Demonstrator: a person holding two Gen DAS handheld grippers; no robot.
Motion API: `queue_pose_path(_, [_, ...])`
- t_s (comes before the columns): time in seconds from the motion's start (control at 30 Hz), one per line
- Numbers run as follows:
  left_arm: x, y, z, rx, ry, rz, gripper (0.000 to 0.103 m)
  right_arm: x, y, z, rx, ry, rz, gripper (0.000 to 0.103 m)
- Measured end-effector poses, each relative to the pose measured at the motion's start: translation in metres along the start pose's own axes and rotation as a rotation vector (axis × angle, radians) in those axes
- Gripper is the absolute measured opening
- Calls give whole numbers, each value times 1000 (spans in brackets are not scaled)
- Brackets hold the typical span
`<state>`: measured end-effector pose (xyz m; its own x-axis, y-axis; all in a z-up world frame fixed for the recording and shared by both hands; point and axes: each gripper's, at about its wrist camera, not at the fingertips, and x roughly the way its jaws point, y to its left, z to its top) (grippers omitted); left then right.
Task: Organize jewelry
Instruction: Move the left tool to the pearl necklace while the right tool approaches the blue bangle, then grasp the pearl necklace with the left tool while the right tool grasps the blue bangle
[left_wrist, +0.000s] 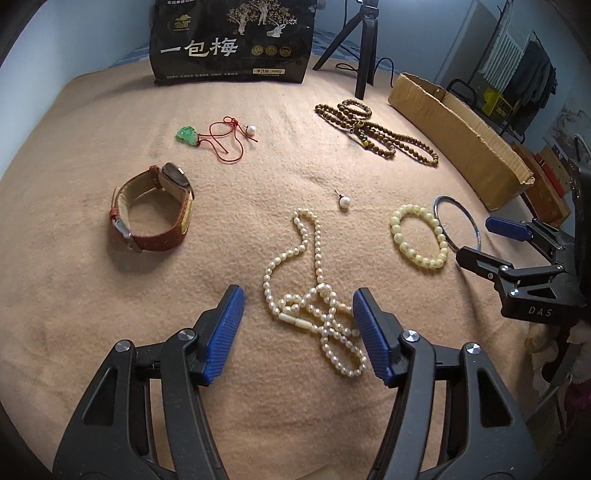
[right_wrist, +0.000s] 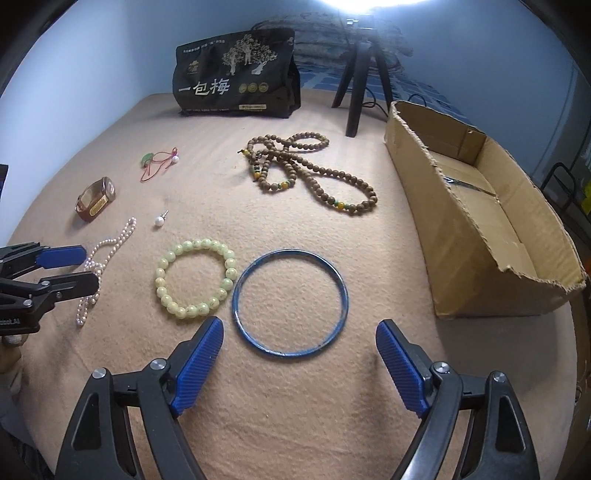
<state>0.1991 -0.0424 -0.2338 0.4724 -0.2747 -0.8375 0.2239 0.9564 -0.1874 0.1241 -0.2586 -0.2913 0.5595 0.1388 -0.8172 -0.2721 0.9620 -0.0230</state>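
Nothing appears sorted yet: the cardboard box (right_wrist: 476, 236) is sitting apparently empty, though its far end is hidden. Wooden beads (right_wrist: 306, 170), watch (left_wrist: 151, 210), pearl necklace (left_wrist: 314, 291), blue bangle (right_wrist: 290, 302), green bead bracelet (right_wrist: 195, 277) and pearl stud (left_wrist: 344, 202) are all lying loose on the blanket (left_wrist: 74, 314). Left gripper (left_wrist: 298, 332) is hovering released, jaws straddling the necklace. Right gripper (right_wrist: 300, 367) is hovering released just short of the bangle.
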Motion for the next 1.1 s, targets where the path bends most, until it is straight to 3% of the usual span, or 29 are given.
queue_pose_path(0.33, [7,-6,5,52,-18,51,44,13,5,7,-25,15,-19,87])
queue_pose_path(0.43, [8,-4,7,36,-25,58,34,17,4,9,-16,17,-16,85])
queue_pose_path(0.57, [8,0,8,23,-27,59,17,19,3,13,1,15,13,73])
queue_pose_path(0.67, [6,3,8,14,-25,49,7,18,5,14,-4,17,10,73])
queue_pose_path(1.1, [-24,8,7,-21,-74,26,5,-7,9,12,3,-21,21,73])
